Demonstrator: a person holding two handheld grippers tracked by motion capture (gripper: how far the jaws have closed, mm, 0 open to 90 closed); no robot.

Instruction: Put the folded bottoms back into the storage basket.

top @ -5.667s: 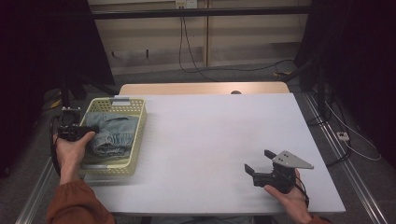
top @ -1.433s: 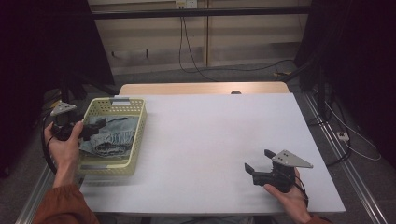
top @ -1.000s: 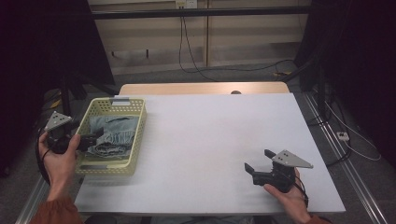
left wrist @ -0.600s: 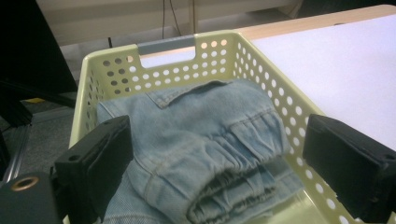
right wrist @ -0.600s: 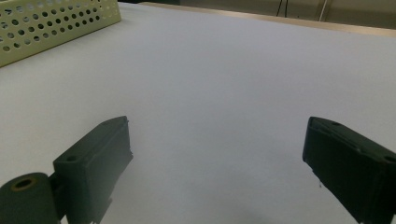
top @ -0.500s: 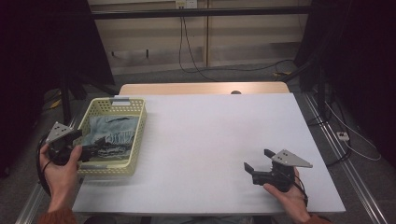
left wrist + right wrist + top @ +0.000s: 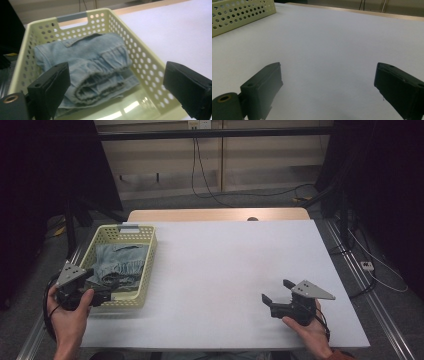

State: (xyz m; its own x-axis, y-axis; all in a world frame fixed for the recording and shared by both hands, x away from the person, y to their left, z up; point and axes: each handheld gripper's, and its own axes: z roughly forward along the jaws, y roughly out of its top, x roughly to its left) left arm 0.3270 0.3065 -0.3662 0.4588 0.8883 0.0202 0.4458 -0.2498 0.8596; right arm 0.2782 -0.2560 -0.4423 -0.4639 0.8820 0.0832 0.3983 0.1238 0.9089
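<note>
The folded denim garment (image 7: 119, 265) lay inside the pale yellow perforated basket (image 7: 144, 270), which stood at the table's (image 7: 235, 270) left edge with its long axis running from the near edge toward the far edge. The left gripper (image 7: 102, 296) hung just outside the basket's near wall, at its near left corner, with its jaws spread wide and nothing between them; in the left gripper view the garment (image 7: 92, 67) sat straight ahead and slightly below the jaws, its rolled, elasticated hem turned toward them and the basket rim (image 7: 150, 67) passing between the two jaws. The right gripper (image 7: 276, 295) rested near the table's near right corner, jaws likewise wide apart and empty, facing across bare white surface with the basket (image 7: 242, 12) well apart from it. The left hand (image 7: 70, 312) was plainly the nearer one, so reaching the denim would likely mean lifting over the near wall and dipping forward.
</note>
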